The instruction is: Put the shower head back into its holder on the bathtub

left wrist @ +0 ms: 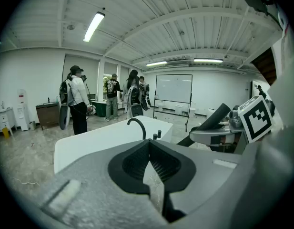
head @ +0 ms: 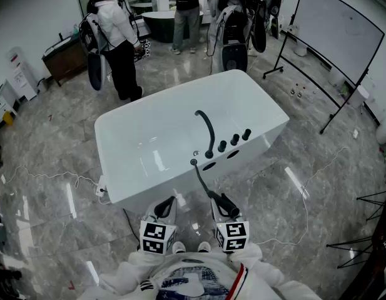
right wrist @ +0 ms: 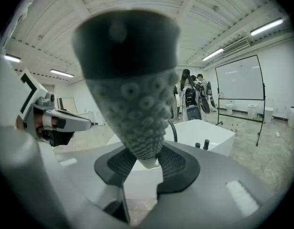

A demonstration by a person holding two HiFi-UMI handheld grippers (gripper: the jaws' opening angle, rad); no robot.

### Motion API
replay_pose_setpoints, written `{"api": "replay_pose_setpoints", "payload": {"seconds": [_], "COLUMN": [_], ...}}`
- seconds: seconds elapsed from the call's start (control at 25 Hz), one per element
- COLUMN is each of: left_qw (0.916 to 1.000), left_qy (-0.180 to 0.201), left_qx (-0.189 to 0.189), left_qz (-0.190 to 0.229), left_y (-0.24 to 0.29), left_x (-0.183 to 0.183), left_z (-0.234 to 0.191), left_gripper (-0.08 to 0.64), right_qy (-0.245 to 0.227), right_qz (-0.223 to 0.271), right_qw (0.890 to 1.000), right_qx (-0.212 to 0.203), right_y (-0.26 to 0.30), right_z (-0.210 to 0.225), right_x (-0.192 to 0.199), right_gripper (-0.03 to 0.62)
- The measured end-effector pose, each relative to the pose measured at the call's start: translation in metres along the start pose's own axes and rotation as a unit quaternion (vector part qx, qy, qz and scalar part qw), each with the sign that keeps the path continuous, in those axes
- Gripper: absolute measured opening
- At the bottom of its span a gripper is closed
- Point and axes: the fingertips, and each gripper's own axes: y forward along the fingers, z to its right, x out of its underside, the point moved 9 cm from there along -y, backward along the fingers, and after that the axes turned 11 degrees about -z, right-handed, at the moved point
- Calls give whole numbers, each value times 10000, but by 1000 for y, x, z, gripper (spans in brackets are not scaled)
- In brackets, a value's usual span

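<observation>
Open floor [head: 49,136] lies at frame left in the head view, with a thin cable [head: 52,177] trailing on it and a person [head: 117,39] standing upper left, well apart from the bathtub [head: 167,95]. The tub's near edge runs just above both grippers; more floor is free at lower right, and a whiteboard [head: 340,30] on a stand closes the upper right.

We see the left gripper [head: 164,206] at lower centre-left, short of the tub wall. Its own view has the jaws of the left gripper [left wrist: 147,149] together with nothing between them, and the tub corner [left wrist: 89,142] and black faucet spout [left wrist: 137,125] ahead.

Only the head view gives us the black hose [head: 201,180] running from the tub rim down to the shower head [head: 229,207], plus the spout [head: 207,130] and the knobs [head: 233,139] on the rim. We cannot make out the holder itself.

The right gripper [head: 216,200] sits just right of the left one. Only the right gripper view shows the shower head's nozzle face [right wrist: 137,104], filling frame centre. The right gripper [right wrist: 149,159] has its jaws clamped on the narrow lower end of it, and the head rises up out of the pads. The tub [right wrist: 213,135] lies beyond at the right, apart from it.
</observation>
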Motion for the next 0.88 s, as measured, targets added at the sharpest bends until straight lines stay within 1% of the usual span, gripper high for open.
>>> {"api": "replay_pose_setpoints", "payload": {"seconds": [0.64, 0.88], "left_qw": [10000, 9998], "left_qy": [12, -95], "left_qx": [-11, -137], "left_qz": [-2, -67], "left_y": [8, 12], "left_x": [-5, -4], "left_z": [6, 16], "left_gripper": [2, 2], "right_qy": [71, 140], "right_qz": [83, 98], "right_qw": [9999, 9998], "right_qx": [-18, -130], "right_y": [-2, -3], "right_z": [9, 23], "right_x": [-2, -5], "right_gripper": [138, 138]}}
